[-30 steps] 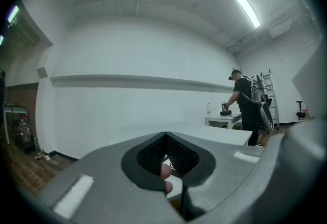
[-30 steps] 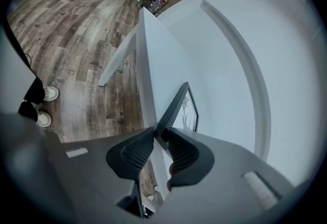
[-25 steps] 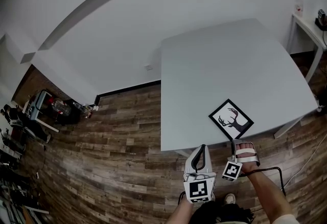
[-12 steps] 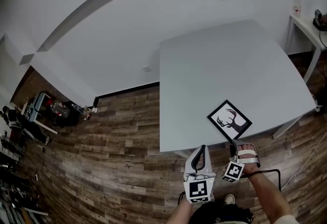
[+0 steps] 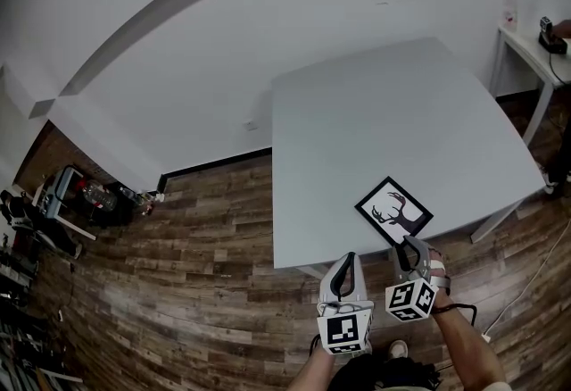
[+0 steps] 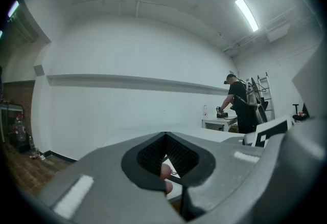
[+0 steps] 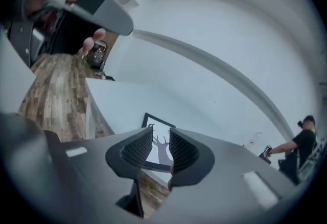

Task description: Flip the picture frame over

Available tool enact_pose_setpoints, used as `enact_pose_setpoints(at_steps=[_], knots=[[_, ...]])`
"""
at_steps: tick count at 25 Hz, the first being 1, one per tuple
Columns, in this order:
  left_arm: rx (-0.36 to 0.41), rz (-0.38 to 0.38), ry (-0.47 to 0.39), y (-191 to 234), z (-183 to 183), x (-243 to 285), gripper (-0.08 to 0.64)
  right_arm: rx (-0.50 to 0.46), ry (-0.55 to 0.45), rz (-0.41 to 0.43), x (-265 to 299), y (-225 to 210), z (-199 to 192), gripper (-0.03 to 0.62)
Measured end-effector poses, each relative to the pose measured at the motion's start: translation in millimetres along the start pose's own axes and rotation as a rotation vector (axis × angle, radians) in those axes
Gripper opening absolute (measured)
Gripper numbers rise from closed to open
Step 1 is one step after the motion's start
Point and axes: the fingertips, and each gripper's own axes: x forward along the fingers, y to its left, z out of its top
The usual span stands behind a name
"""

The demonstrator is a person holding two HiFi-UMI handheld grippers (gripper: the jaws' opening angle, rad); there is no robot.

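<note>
1. Looking steeply down, the head view shows a pale grey table on a wood-plank floor beside a white wall.
2. The picture frame lies flat near the table's front edge, toward its front right corner. It is turned corner-on, with a black deer silhouette on white facing up.
3. The right gripper hangs at that front edge, its tips near the frame's nearest corner. This view does not show whether they touch.
4. The right gripper view settles it. The jaws stand partly open, having just been closing, and nothing is between them. The frame shows through the gap, lying further along the table and clear of the pads.
5. The left gripper is held beside the right one, over the floor and short of the front edge. From above it appears as one narrow point.
6. The left gripper view shows why: its jaw tips meet, closed on nothing.
7. The gripper views also show a person in dark clothes standing at a small white side table by the far wall. The head view catches that table at its right edge.
8. Only the head view shows a cluttered cart at the far left.
</note>
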Motion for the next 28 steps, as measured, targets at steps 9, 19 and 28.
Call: enact_pose_setpoints(at_steps=[9,19,28], knots=[[-0.010,0.001,-0.008,-2,2,-1,0.000,0.255,-0.144,-0.005,-25,-36,20,0.109],[-0.016,0.007,-0.023,1,13,0,0.000,0.545,-0.330,0.030,-59,-82,38,0.075],[-0.018,0.008,-0.037,-2,18,2,0.000,0.626,-0.366,-0.024,-77,-101,31,0.027]])
